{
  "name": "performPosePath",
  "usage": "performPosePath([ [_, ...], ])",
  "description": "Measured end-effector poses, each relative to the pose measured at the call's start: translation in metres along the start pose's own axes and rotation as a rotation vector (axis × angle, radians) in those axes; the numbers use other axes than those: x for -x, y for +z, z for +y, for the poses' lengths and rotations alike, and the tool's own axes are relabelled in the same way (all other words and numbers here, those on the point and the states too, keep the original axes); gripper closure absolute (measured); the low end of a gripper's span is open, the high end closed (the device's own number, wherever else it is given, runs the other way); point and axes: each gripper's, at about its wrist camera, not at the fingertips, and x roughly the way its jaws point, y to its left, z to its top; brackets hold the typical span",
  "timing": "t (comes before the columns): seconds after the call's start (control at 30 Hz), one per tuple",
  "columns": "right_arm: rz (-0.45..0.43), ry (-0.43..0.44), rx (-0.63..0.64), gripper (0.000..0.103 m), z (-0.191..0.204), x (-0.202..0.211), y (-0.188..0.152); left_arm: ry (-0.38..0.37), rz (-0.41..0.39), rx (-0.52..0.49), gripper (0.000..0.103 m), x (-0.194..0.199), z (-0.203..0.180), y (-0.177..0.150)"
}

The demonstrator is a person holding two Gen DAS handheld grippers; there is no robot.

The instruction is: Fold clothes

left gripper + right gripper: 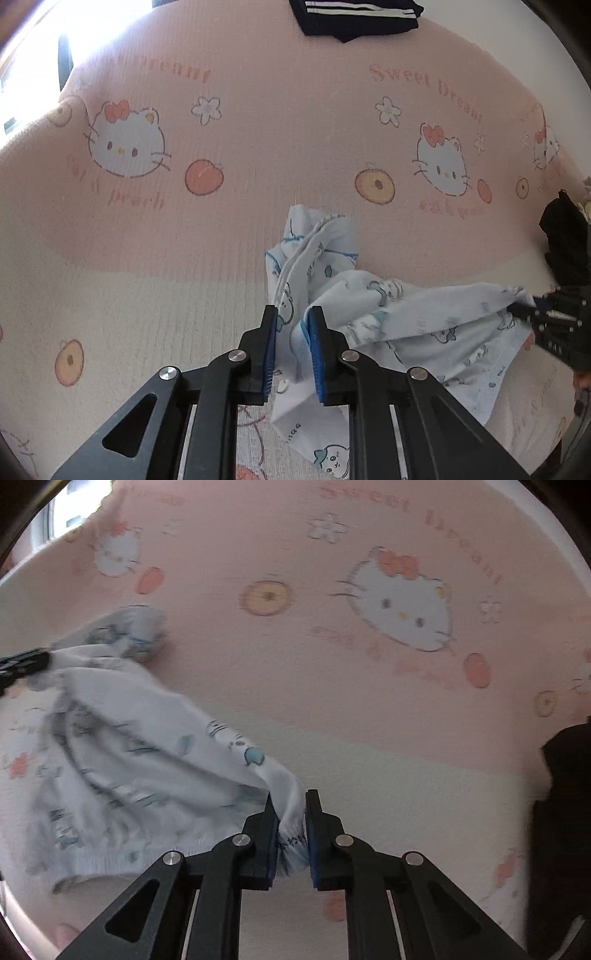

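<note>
I have the pale blue cartoon-print cotton garment [388, 314] bunched near centre on the pink cat-print bed sheet [258, 166]. My left gripper [293, 350] is clenched on one bunched edge, my right gripper [291, 834] on the far-right end, cloth slung between. I judge this the spreading stage; next calls for drawing it taut and flat. The sheet reads "Sweet Dream"; the garment's small lettering is blurred, perhaps a brand. A dark striped folded garment [354, 18] lies far.
</note>
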Motion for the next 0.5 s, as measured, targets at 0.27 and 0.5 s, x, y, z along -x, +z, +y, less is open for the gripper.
performPosePath([
  [0.27,-0.06,-0.084,0.074,0.093,-0.012,0.003,0.004,-0.015,0.008,0.03,0.089,-0.014,0.008,-0.004],
  [0.5,-0.069,-0.145,0.063,0.093,-0.024,-0.006,0.017,-0.031,0.009,0.088,0.09,-0.017,0.022,0.003],
])
